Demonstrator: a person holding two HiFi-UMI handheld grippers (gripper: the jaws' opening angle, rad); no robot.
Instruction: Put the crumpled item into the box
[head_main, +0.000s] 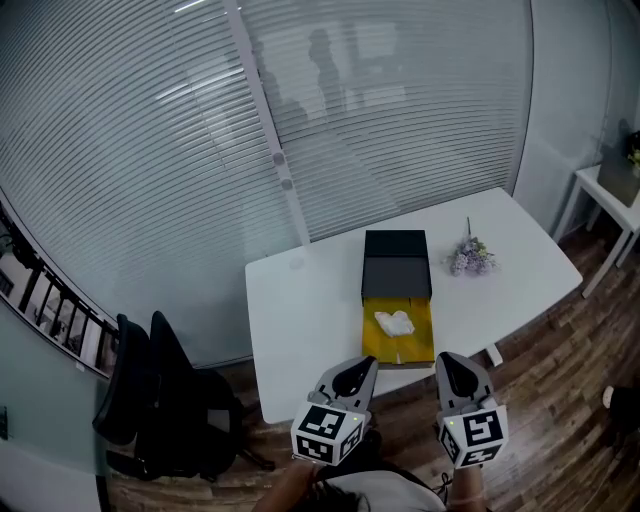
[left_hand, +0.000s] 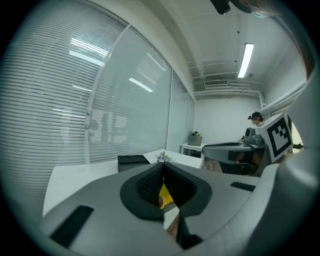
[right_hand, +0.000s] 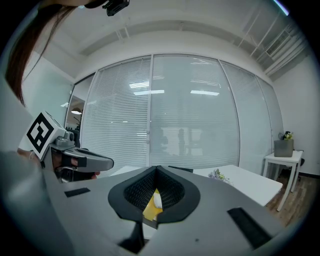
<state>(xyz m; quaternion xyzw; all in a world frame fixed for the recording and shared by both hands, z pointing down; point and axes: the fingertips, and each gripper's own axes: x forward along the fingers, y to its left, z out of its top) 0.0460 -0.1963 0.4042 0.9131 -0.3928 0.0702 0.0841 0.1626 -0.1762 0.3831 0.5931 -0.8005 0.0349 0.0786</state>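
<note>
Where the head view looks down, a white table (head_main: 300, 320) fills the middle of the frame; on it the box (head_main: 396, 270) lies opened out, a black half farther up and a yellow half nearer the lower edge. The crumpled item (head_main: 394, 323), white, rests on the yellow half; a small bunch of flowers (head_main: 471, 258) lies to the right of the box, apart from it. A black office chair (head_main: 150, 390) stands at lower left, beside the glass wall (head_main: 150, 150) with its blinds; a side table (head_main: 605, 195) sits at the right edge. The left gripper (head_main: 357, 376) and right gripper (head_main: 452, 372) hang at bottom centre, just off the table's near edge over the wooden floor (head_main: 560, 380) — nothing stands between them and the box.

From the left gripper view, the left gripper (left_hand: 163, 167) has its jaws pressed tip to tip on nothing, and yellow shows through the hollow behind the tips; its own grey body hides most of the table (left_hand: 70, 180). The box (left_hand: 132, 161) and flowers (left_hand: 162, 157) peek above it; the right gripper (left_hand: 235, 149) with its marker cube (left_hand: 276, 135) crowds the right side.

From the right gripper view, the right gripper (right_hand: 156, 170) is likewise clenched and empty — through its hollow show yellow and the crumpled item (right_hand: 157, 200); the flowers (right_hand: 218, 175) lie right of centre; the left gripper (right_hand: 82, 161) juts in at left; the side table (right_hand: 282, 160) stands far right.
</note>
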